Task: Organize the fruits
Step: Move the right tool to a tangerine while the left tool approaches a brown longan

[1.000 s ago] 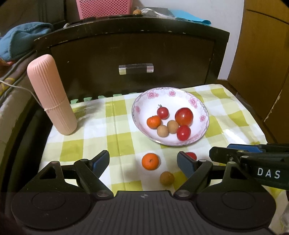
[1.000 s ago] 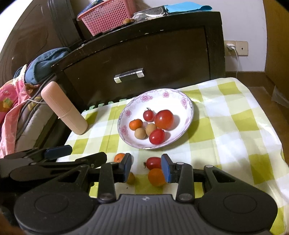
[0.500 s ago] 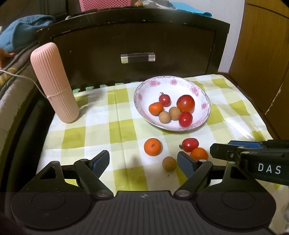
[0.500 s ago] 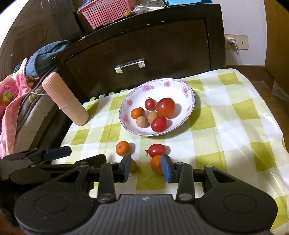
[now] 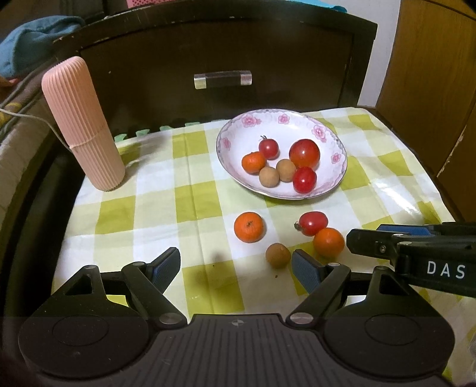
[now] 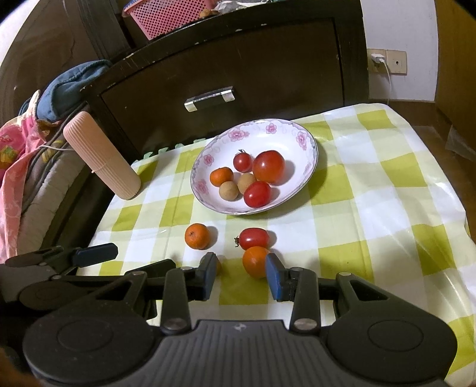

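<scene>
Step in hand: loading the bowl (image 5: 333, 181). Four fruits lie just before it. Right hand-held gripper (image 6: 241, 272), narrow and empty, faces the orange (image 6: 255, 261); next, advance and close. Left hand-held gripper (image 5: 236, 265) stands wide, empty.

In the right wrist view the left finger (image 6: 208, 275) of the right gripper (image 6: 241, 276) hides nearly all of a small brown fruit (image 6: 218, 265); only a sliver shows, too little to name it there. The right finger (image 6: 275, 278) covers the right edge of the nearer orange (image 6: 254, 262). The gripper bodies block the tablecloth's (image 6: 372, 184) near edge in both views. The pink basket (image 6: 172, 15) on the dark cabinet (image 6: 267, 74) is cut off by the top edge, and something small and brown (image 6: 206, 13) beside it is too small to tell. In the left wrist view the right gripper is cut off at the right edge, so its jaws' gap cannot be judged there.
</scene>
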### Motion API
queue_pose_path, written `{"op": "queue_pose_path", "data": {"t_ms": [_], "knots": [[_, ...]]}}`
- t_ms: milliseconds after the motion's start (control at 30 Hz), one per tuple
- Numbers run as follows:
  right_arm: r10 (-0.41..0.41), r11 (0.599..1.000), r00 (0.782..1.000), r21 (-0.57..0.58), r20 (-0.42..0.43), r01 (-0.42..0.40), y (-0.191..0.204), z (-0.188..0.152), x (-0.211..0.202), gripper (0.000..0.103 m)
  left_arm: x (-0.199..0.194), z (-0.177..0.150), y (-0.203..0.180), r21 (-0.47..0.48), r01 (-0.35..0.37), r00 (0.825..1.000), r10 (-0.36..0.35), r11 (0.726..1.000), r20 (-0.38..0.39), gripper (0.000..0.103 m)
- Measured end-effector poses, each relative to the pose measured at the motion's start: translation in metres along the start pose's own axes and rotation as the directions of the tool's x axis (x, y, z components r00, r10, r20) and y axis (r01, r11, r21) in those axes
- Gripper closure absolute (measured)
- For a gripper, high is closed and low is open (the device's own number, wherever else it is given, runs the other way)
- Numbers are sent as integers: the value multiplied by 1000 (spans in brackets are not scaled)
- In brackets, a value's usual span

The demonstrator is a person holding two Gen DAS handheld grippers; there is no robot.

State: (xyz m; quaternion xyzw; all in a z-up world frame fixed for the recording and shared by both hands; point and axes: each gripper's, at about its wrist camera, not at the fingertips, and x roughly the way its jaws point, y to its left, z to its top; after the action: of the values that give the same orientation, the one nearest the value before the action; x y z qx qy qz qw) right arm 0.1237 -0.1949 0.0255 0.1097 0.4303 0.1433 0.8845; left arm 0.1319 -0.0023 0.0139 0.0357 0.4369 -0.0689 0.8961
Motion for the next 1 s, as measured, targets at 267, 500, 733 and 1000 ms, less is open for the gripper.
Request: {"op": "queue_pose_path", "data": {"t_ms": [267, 500, 733, 1000], "knots": [[-4, 1000, 1000, 3, -16, 4, -1, -2, 6, 68, 6, -1, 0, -1, -2, 1000, 2, 1000, -20, 17], [-7, 1000, 999, 3, -32, 7, -2, -4, 11, 68, 12, -3, 0, -5, -7, 999, 7, 1000, -43, 17], [-5, 1000, 999, -4, -52, 5, -3, -5, 17, 68, 17, -5, 0, 1, -7, 998, 7, 1000, -60, 17], [-17, 1000, 998, -25, -66, 15, -3, -6, 26, 65, 22, -10, -2, 28, 3, 996, 0, 1000, -84, 17]]}}
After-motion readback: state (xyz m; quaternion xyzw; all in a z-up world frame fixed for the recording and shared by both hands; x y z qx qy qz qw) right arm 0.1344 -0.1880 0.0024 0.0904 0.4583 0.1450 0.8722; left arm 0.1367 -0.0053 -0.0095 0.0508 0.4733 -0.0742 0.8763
